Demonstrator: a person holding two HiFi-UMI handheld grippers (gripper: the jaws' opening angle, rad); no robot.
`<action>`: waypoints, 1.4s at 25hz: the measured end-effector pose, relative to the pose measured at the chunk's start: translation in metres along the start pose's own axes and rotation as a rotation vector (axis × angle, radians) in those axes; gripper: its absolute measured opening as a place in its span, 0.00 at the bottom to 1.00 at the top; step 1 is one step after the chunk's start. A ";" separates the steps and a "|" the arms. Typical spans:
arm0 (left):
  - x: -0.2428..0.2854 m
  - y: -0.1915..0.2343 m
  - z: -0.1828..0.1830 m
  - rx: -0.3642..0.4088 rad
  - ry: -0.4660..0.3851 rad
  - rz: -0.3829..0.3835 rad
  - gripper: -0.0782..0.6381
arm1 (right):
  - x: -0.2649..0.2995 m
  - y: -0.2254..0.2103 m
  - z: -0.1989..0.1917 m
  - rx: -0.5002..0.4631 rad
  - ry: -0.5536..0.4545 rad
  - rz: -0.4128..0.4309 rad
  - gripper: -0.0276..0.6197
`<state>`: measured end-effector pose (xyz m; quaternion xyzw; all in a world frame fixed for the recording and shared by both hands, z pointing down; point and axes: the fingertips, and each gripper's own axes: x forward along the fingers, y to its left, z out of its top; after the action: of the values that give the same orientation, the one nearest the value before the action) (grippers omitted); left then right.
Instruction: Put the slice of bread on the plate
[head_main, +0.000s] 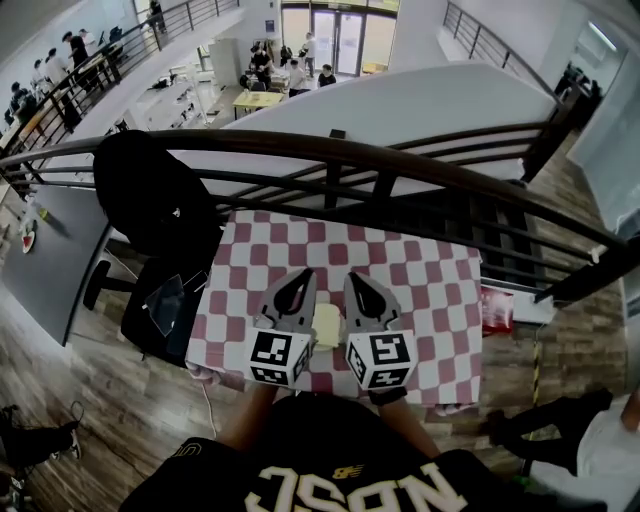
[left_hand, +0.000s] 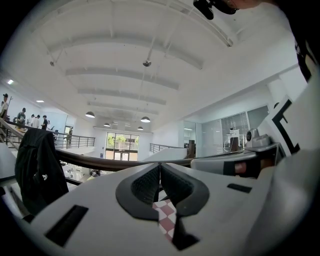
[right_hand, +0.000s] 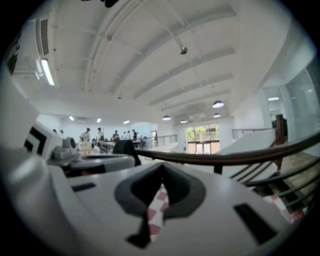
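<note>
Checkered tablecloth spreads wide beyond closed left claw and closed right claw.

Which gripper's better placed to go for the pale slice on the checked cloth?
Left, marginally. The left gripper and right gripper are both shut, empty, flanking the slice; it shows closer to the left one's edge.

Black shirt, large cream lettering, short sleeves.
</note>
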<state>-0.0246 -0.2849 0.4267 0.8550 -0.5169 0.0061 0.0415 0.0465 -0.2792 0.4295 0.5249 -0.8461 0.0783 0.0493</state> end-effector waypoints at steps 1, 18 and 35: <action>-0.001 0.000 0.001 0.001 0.001 0.000 0.15 | -0.001 0.000 0.002 -0.003 -0.004 -0.002 0.06; 0.001 0.003 0.008 0.014 -0.031 -0.005 0.15 | 0.000 0.002 0.009 -0.042 -0.018 -0.017 0.06; -0.005 0.009 0.000 0.001 -0.007 0.008 0.15 | 0.000 0.007 0.005 -0.086 -0.009 -0.037 0.06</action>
<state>-0.0351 -0.2845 0.4271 0.8529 -0.5206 0.0032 0.0393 0.0403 -0.2771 0.4242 0.5384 -0.8389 0.0386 0.0692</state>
